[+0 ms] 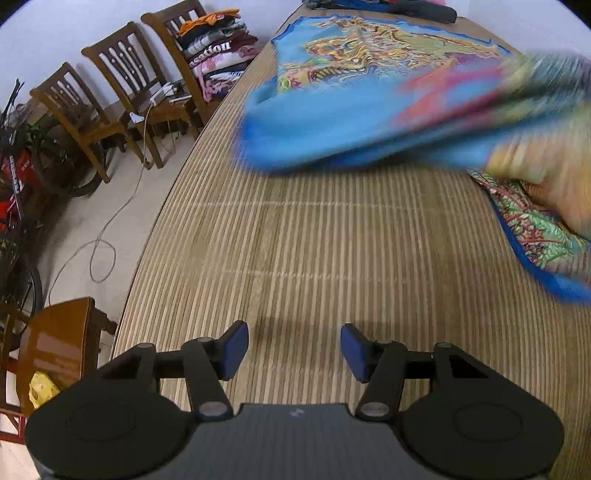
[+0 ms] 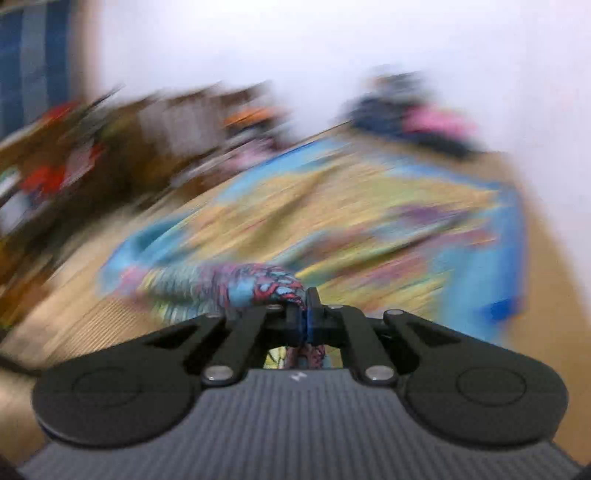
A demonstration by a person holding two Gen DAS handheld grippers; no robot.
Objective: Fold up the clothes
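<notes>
Here, in the left wrist view, three wooden chairs [image 1: 110, 96] line a white wall at far left. The one nearest the table carries a stack of folded clothes [image 1: 218, 48], orange on top. A pale cable [image 1: 110, 221] loops over the floor below them.

A long table [image 1: 314, 251] under a ribbed, straw-coloured mat fills the middle. The left gripper [image 1: 293, 350] hangs over bare mat at the bottom edge, its blue-padded fingers [image 1: 234, 349] standing well apart with nothing between them.

Further right lies the shirt [image 1: 369, 74], bright blue with a dense print in yellow, orange, green and pink. Its far part lies flat on the mat. Its near part is lifted clear of the mat and blurred, with plain blue cloth facing the camera. A second printed portion with a blue hem lies at the table's right edge. A blurred hand [image 1: 554, 192] shows just above it; whether it touches the cloth I cannot tell. Dark clothes [image 1: 388, 7] lie at the table's far end.

The right wrist view is badly smeared. The right gripper [image 2: 306, 314] has its fingers pressed together, clamped on a bunched fold of the shirt [image 2: 258, 284], patterned red, blue and white. The cloth also hangs below the fingers. Beyond, the shirt spreads across the table as blue and yellow streaks.
</notes>
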